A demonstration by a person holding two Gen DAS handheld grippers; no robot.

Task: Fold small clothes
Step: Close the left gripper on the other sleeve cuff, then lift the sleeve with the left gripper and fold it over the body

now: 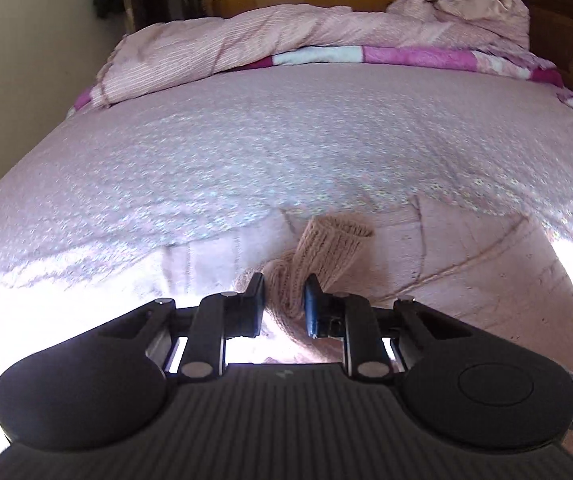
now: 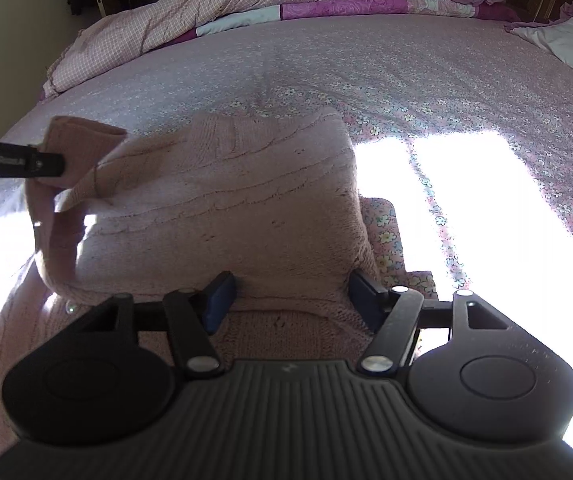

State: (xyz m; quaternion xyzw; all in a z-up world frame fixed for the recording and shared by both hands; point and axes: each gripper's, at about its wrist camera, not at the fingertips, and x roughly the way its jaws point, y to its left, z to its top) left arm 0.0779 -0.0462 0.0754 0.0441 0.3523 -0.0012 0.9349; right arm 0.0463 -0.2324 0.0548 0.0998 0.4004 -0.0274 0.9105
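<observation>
A small pink knitted sweater (image 2: 226,208) lies on the bed, its body spread in front of my right gripper. My left gripper (image 1: 284,300) is shut on the sweater's ribbed sleeve (image 1: 326,248) and holds it lifted above the body; it shows in the right wrist view as a dark bar (image 2: 14,162) at the left, with the sleeve cuff (image 2: 78,136) beside it. My right gripper (image 2: 290,300) is open, its jaws wide apart over the sweater's near hem, holding nothing.
The bed sheet (image 1: 286,140) is pinkish with a small flower print. A rumpled pink quilt (image 1: 246,36) lies along the far side. A white pillow (image 2: 566,44) is at the far right. Bright sun patches (image 2: 466,200) wash out parts of the sheet.
</observation>
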